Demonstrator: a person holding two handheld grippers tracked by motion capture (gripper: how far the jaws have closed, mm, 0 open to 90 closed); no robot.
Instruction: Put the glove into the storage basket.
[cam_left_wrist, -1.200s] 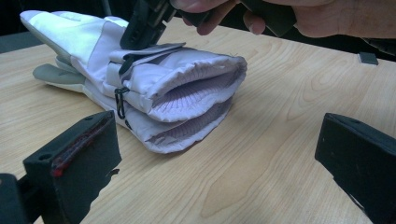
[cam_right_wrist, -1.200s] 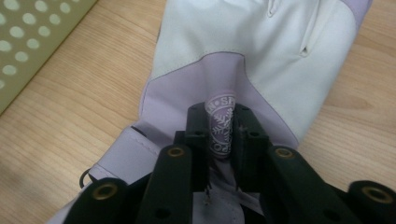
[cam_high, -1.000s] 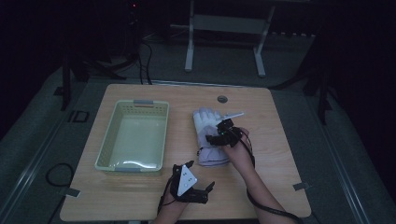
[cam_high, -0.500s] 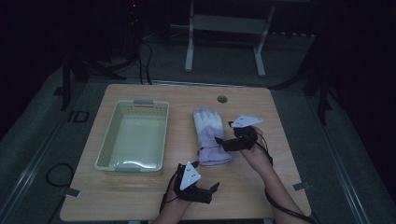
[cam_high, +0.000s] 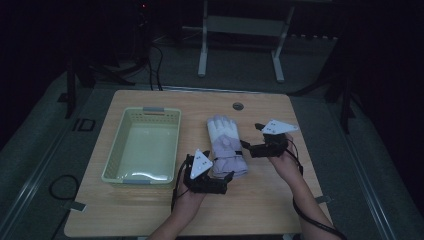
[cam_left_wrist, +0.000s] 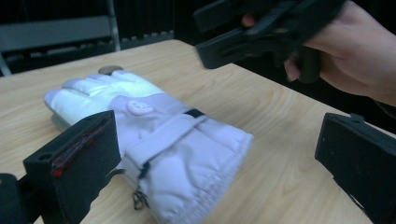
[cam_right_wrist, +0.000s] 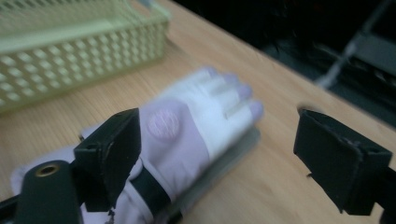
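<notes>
A padded glove (cam_high: 226, 146) lies mid-tabletop, long axis running near edge to far edge — cuff nearest the person. The left gripper (cam_high: 210, 181) sits at the cuff, the right gripper (cam_high: 250, 147) beside the wrist strap — both jaws wide, empty.

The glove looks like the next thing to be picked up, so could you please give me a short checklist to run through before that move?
1. Glove lies flat on the table, free of both grippers: ok.
2. Left gripper jaws open, glove cuff between them, pads not pressing: ok.
3. Right gripper jaws open, facing the glove: ok.
4. Basket empty, beside the glove: ok.
5. A second glove underneath: cannot tell.
</notes>
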